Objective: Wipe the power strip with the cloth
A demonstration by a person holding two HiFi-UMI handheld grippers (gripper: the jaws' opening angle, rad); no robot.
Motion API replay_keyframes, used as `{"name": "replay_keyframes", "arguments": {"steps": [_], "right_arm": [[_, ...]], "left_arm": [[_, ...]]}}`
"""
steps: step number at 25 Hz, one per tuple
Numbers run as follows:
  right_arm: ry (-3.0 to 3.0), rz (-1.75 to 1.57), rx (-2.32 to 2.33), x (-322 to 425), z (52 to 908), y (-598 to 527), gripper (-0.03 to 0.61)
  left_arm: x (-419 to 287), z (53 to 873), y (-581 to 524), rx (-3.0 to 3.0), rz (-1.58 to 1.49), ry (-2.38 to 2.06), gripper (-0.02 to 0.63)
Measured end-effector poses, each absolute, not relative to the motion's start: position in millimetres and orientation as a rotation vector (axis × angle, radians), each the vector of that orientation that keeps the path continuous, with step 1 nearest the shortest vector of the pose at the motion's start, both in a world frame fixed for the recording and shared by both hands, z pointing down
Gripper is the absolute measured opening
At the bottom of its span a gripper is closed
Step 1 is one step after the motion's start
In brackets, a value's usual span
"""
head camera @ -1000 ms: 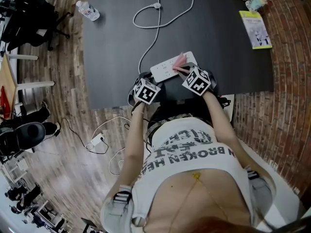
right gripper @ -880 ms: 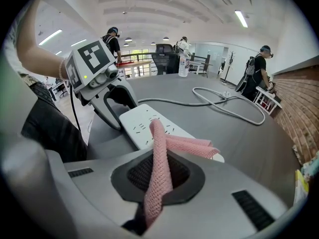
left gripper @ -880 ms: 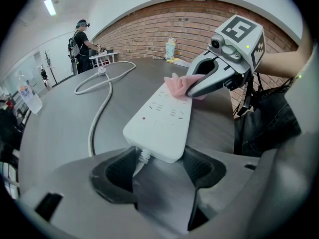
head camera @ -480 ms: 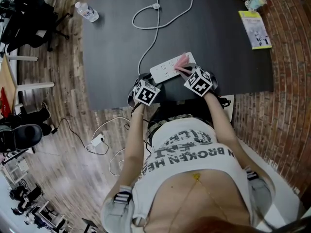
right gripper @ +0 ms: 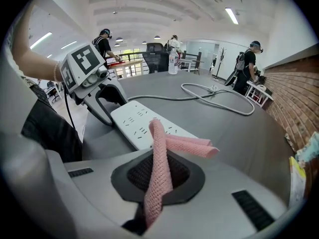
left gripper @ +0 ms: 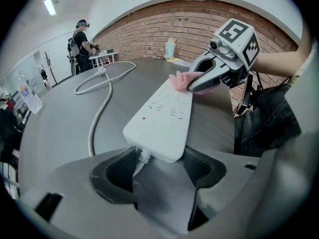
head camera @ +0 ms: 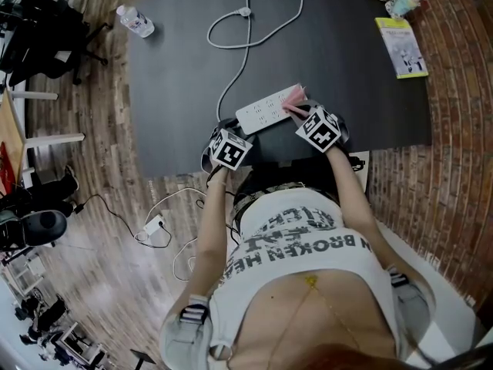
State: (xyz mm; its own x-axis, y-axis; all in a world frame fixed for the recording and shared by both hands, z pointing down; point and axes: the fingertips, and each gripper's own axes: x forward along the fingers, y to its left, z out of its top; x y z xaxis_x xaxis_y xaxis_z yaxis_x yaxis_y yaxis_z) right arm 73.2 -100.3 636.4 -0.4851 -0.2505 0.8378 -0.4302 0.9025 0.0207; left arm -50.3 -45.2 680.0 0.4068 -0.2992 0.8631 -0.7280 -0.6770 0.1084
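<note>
A white power strip (head camera: 264,112) lies near the front edge of the dark table (head camera: 177,75), and its white cable (head camera: 231,79) loops away toward the back. My left gripper (head camera: 238,124) has its jaws closed on the strip's cable end (left gripper: 160,136). My right gripper (head camera: 295,110) is shut on a pink cloth (head camera: 293,97), pressing it onto the strip's other end. In the right gripper view the cloth (right gripper: 160,151) runs up between the jaws and folds over the strip (right gripper: 137,121). The left gripper (right gripper: 117,111) is at the far end of the strip.
At the table's back left lies a water bottle (head camera: 135,21). A yellow-green booklet (head camera: 402,46) and a cup (head camera: 406,1) sit at the back right. The cable's plug (head camera: 246,11) rests mid-back. On the wooden floor are a charger with wires (head camera: 154,224) and chairs (head camera: 38,37).
My right gripper has slid the pink cloth a little along the strip toward its right end. The left gripper has kept its hold on the cable end.
</note>
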Motion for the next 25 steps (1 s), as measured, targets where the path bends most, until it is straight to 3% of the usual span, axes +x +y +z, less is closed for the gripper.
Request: {"name": "replay_keyframes", "arguments": {"steps": [25], "right_arm": [[-2.021,0.31,0.714,119,637,-121,0.016]], "left_arm": [[-50,682,-44,2.2,1.195,-0.871,0.281]]}}
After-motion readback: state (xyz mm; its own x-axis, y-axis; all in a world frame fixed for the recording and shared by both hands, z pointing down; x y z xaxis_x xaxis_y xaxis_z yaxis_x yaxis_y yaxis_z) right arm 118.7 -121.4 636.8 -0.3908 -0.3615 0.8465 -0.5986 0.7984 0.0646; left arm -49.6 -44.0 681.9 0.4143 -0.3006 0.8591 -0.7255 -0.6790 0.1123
